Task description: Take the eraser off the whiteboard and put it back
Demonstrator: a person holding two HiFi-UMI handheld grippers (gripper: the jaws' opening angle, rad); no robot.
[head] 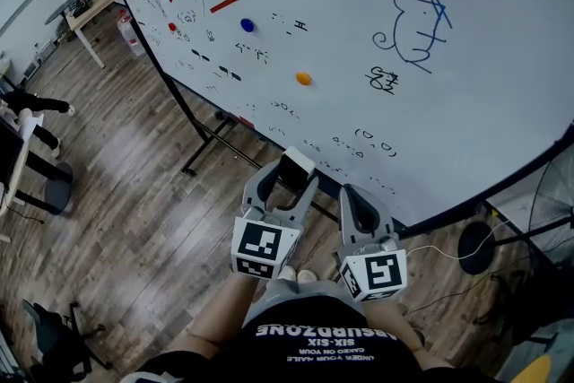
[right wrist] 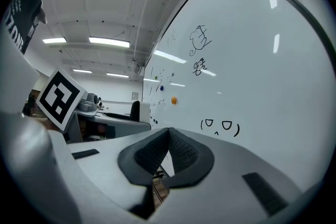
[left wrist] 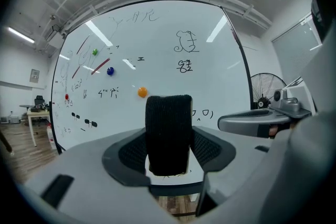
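the left claw point(left wrist: 169, 157) pinches the black eraser point(left wrist: 168, 128) upright, in the lower middle of the frame, apart from the whiteboard point(left wrist: 157, 34). the right claw point(right wrist: 167, 152) is pressed together, empty. if the eraser meets the board tilted, i think it may not stick and could fall.

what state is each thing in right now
eraser, clamped upright in the left gripper, off the whiteboard
left gripper, shut on the eraser
right gripper, shut, empty
whiteboard, standing, scribbles not wiped
orange magnet, stuck on the whiteboard
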